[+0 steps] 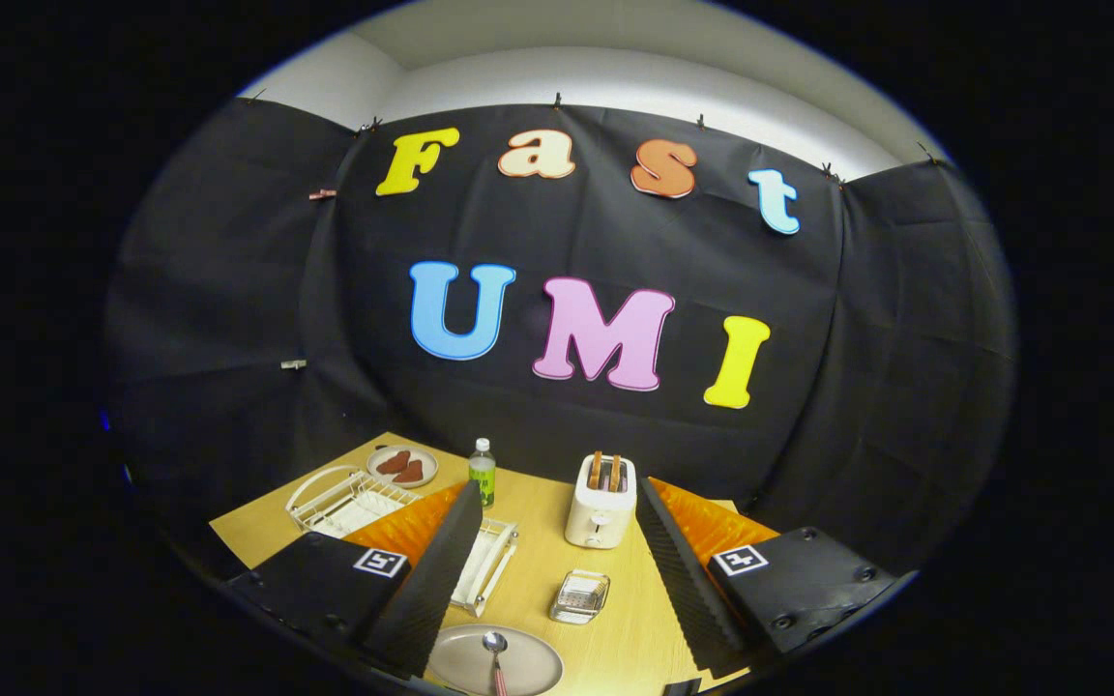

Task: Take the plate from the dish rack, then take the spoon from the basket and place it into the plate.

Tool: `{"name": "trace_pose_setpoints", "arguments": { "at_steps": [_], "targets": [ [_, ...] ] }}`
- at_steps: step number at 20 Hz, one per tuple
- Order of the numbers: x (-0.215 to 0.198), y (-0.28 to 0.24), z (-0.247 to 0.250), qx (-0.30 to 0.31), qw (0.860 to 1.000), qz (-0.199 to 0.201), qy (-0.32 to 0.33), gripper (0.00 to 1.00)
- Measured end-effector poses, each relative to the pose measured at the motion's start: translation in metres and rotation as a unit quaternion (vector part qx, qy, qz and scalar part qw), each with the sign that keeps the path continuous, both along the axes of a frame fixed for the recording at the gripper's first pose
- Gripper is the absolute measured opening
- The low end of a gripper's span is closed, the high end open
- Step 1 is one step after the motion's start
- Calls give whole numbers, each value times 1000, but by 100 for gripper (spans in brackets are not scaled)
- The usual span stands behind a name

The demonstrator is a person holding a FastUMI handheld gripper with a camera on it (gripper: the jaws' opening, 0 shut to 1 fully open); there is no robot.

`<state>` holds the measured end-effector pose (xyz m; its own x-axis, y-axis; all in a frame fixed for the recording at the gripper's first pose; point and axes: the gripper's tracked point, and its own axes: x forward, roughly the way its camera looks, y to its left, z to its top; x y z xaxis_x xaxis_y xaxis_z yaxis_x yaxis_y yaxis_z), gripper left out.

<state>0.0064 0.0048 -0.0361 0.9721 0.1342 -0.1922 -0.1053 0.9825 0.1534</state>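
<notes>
Hovering over the desk [538, 541], tongs [557, 590] spread wide, gripping nothing. Spoon [496, 657] lying in plate [465, 662], low between the fingers. Rack [349, 498] left, toaster [600, 503] ahead, small dish [579, 596] near plate.

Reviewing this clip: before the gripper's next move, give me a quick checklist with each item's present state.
1. Plate out of the dish rack and flat on the table: ok.
2. Spoon lying in the plate: ok.
3. Gripper fingers open, holding nothing: ok.
4. Basket upright between the fingers, ahead of the plate: ok.
5. Toaster and bottle beyond the fingers, apart from them: ok.
6. Any cutlery left in the basket: cannot tell.
</notes>
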Motion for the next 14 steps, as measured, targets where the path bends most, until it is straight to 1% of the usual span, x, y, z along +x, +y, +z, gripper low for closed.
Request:
{"name": "trace_pose_setpoints", "arguments": {
  "at_steps": [5, 14],
  "targets": [
    [0, -20, 24, 10, 999, -16, -32, 98],
    [-2, -29, 31, 8, 999, -23, -37, 98]
  ]
}}
